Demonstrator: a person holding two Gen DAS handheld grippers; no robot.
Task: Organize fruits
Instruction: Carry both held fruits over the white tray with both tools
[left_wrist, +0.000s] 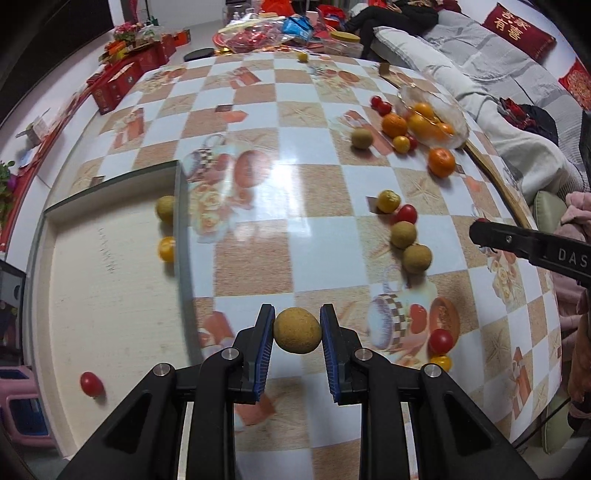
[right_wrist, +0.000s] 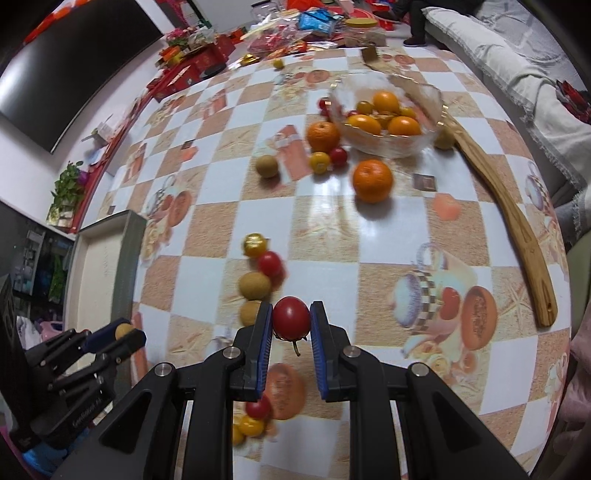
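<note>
My left gripper (left_wrist: 297, 317) is shut on a round tan fruit (left_wrist: 297, 330), held above the checkered table (left_wrist: 258, 177). My right gripper (right_wrist: 291, 314) is shut on a red cherry tomato (right_wrist: 291, 319) whose stem hangs below. A pale rectangular tray (left_wrist: 110, 295) at the left holds a tan fruit (left_wrist: 165, 209), a yellow tomato (left_wrist: 167, 249) and a red tomato (left_wrist: 92, 384). A glass bowl (right_wrist: 384, 147) with oranges stands at the far right. Loose tan fruits (right_wrist: 254, 285), tomatoes and oranges (right_wrist: 372, 181) lie between.
A long wooden stick (right_wrist: 517, 229) lies along the table's right edge. Red boxes and snack packets crowd the far end. A sofa with cushions, and a person sitting on it, runs along the right side. The left gripper shows in the right wrist view's lower left corner.
</note>
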